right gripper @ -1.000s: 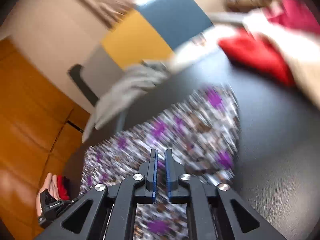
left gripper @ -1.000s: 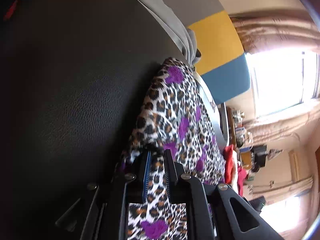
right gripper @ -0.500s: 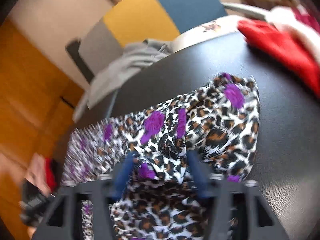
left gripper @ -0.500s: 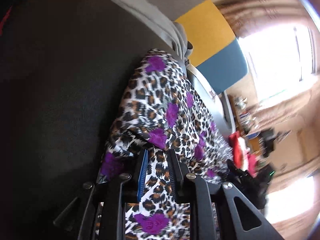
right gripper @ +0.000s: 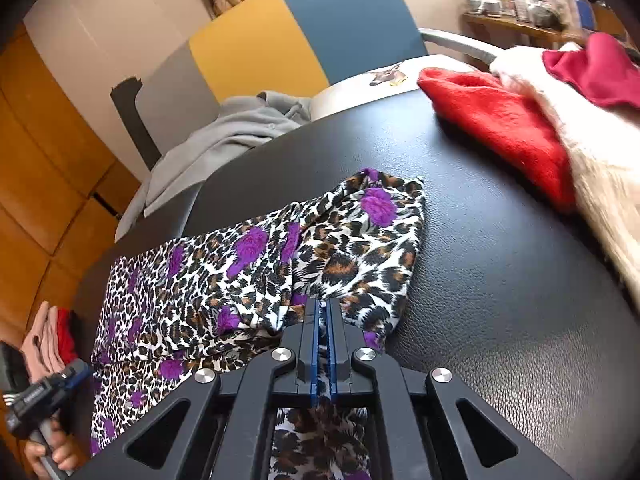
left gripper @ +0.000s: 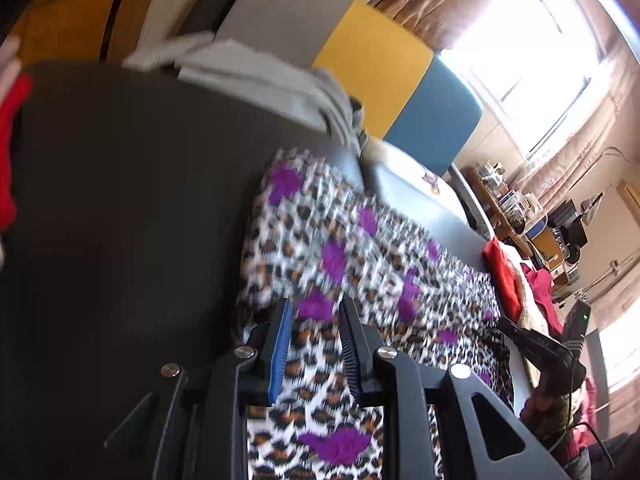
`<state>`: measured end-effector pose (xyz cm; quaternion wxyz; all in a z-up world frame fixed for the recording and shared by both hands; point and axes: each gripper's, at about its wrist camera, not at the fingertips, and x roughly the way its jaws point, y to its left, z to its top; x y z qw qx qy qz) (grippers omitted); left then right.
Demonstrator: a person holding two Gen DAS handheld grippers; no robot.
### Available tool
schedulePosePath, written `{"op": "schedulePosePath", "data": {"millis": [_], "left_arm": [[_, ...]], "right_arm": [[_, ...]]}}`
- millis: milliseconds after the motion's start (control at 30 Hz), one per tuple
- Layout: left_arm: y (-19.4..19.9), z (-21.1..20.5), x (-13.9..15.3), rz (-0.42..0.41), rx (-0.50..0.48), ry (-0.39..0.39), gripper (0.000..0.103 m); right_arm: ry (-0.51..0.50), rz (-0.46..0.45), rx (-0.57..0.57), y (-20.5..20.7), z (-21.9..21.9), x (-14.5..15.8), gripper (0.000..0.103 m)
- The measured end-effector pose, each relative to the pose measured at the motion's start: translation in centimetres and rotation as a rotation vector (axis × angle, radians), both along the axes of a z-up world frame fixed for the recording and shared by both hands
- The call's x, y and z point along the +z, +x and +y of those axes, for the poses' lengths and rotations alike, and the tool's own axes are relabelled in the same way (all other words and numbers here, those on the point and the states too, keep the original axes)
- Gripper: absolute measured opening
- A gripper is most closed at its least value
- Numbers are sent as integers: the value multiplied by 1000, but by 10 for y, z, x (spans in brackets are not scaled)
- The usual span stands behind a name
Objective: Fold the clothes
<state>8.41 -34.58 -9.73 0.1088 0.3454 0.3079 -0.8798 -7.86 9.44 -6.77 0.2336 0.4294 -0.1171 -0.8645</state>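
A leopard-print garment with purple flowers (right gripper: 240,272) lies stretched across the black padded table (right gripper: 500,280), bunched into folds near its right end. My right gripper (right gripper: 322,306) is shut on the leopard-print garment at that bunched edge, and fabric shows beneath its body. In the left wrist view the same garment (left gripper: 360,240) runs away from me, blurred. My left gripper (left gripper: 314,308) hangs open over its near end, with cloth visible through the gap. Each gripper shows in the other's view: the left one (right gripper: 40,396) and the right one (left gripper: 540,344), both held by a hand.
A red garment (right gripper: 492,120) and a white fluffy one (right gripper: 600,168) are piled at the table's right side. A grey garment (right gripper: 224,136) drapes over the far edge by a yellow and blue chair (right gripper: 300,40). More red cloth (left gripper: 6,160) sits at the left.
My right gripper, open half a second ago, has shut on the bunched fabric. The left gripper's fingers have spread apart and let the cloth go. The left view has swung upward.
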Motion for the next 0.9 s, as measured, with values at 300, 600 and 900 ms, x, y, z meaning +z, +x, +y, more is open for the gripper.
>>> {"op": "schedulePosePath", "data": {"millis": [300,600,900], "left_arm": [[-53,31,7,-107,-160,-266,29],[-39,37,-25,-221,-219,-328,26],[-30,32,-10,-177,-206,-235,26]], "right_arm": [[141,39,167,-6,-60,10,78],[157,82,197,7,-51,18,9],[160,62,157,10,-31,3,46]]}}
